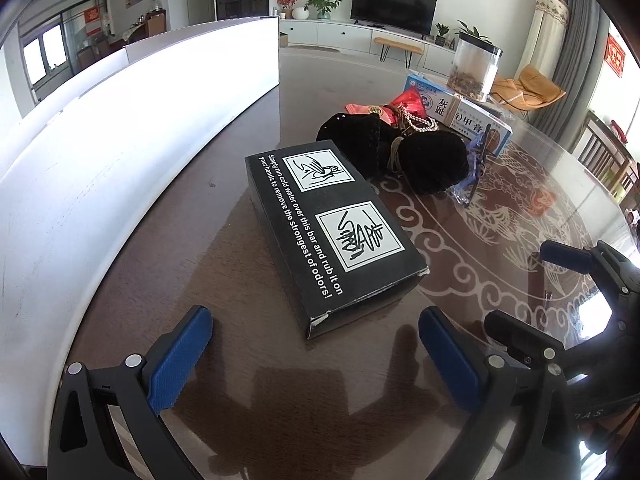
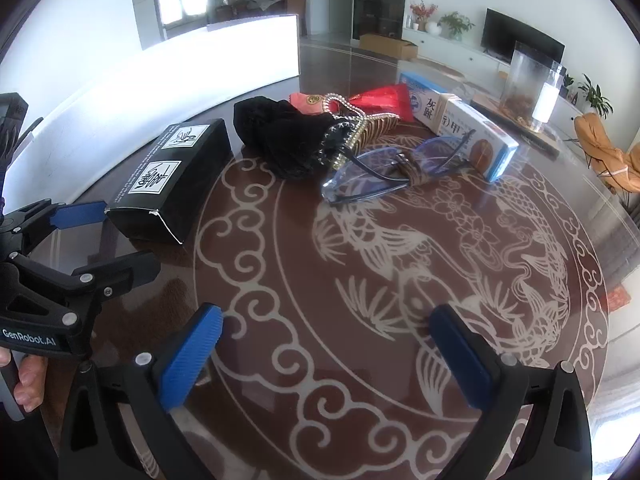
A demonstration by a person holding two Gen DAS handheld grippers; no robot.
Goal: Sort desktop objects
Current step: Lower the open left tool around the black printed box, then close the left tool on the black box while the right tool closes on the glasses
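Note:
A black box (image 1: 332,228) (image 2: 172,178) with white print lies on the brown table just ahead of my left gripper (image 1: 316,352), which stands open with nothing between its fingers. Behind the box sits a black velvet pouch (image 1: 396,152) (image 2: 288,136) with a pearl string (image 2: 352,120), a red packet (image 1: 408,104) (image 2: 380,100), blue-framed glasses (image 1: 474,168) (image 2: 392,172) and a blue-and-white medicine box (image 1: 468,116) (image 2: 468,132). My right gripper (image 2: 328,356) is open over the dragon pattern, short of the glasses. It shows at the right of the left wrist view (image 1: 532,292).
A long white bin wall (image 1: 120,128) (image 2: 180,68) runs along the table's left side. A clear jar (image 1: 476,68) (image 2: 532,84) with brown contents stands at the far edge. A hand (image 2: 24,376) holds the left gripper's handle. Chairs stand beyond the table at right.

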